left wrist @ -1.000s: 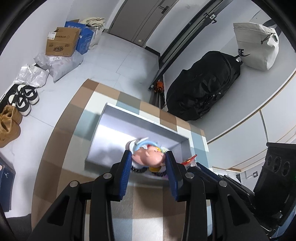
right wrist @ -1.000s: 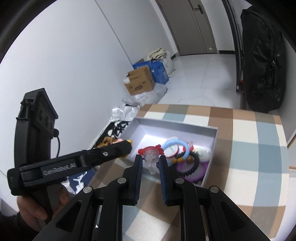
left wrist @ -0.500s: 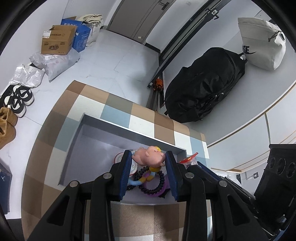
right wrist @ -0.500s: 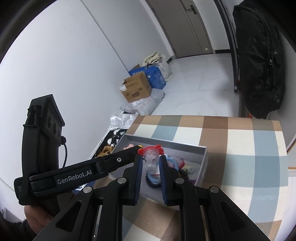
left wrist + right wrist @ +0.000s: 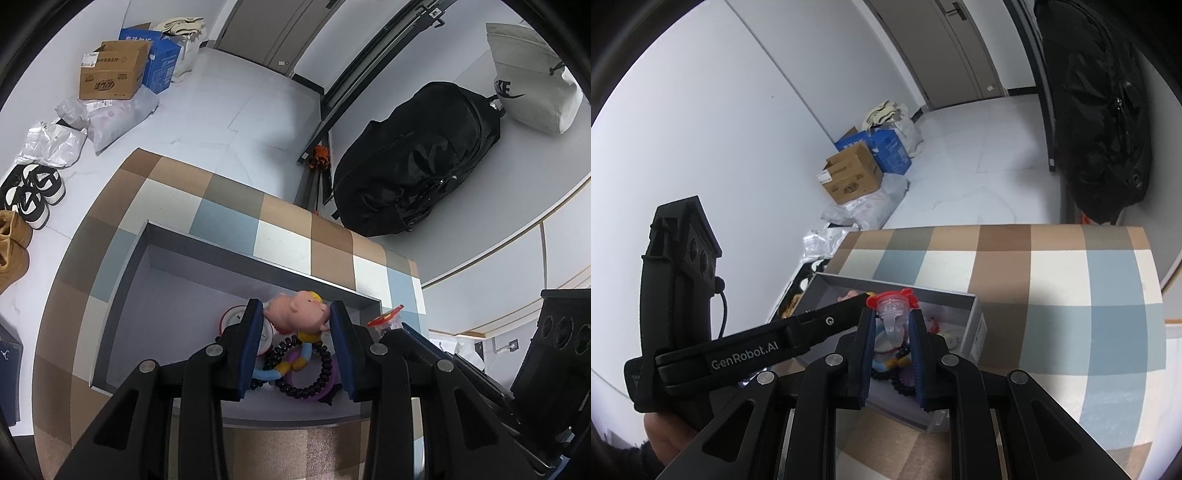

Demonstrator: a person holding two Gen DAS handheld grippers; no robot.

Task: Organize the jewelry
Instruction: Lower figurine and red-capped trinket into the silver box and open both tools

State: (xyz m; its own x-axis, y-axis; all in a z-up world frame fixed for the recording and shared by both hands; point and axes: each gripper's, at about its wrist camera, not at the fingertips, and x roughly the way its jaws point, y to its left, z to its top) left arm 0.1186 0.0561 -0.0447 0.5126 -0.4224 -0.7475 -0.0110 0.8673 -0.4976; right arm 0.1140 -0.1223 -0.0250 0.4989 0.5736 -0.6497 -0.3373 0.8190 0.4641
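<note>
1. Blue-padded left gripper (image 5: 297,321) clamps a pink pig-shaped charm (image 5: 297,314) between its fingertips, above the grey rectangular box (image 5: 236,251).
2. The right gripper (image 5: 893,325) pinches a clear red-topped trinket (image 5: 892,314) over that box's near end.
3. Beyond lies checked cloth (image 5: 280,225).

Box (image 5: 155,236) left half bare; right corner crowded with bracelets (image 5: 306,373); left tongs (image 5: 827,321) alongside.
</note>
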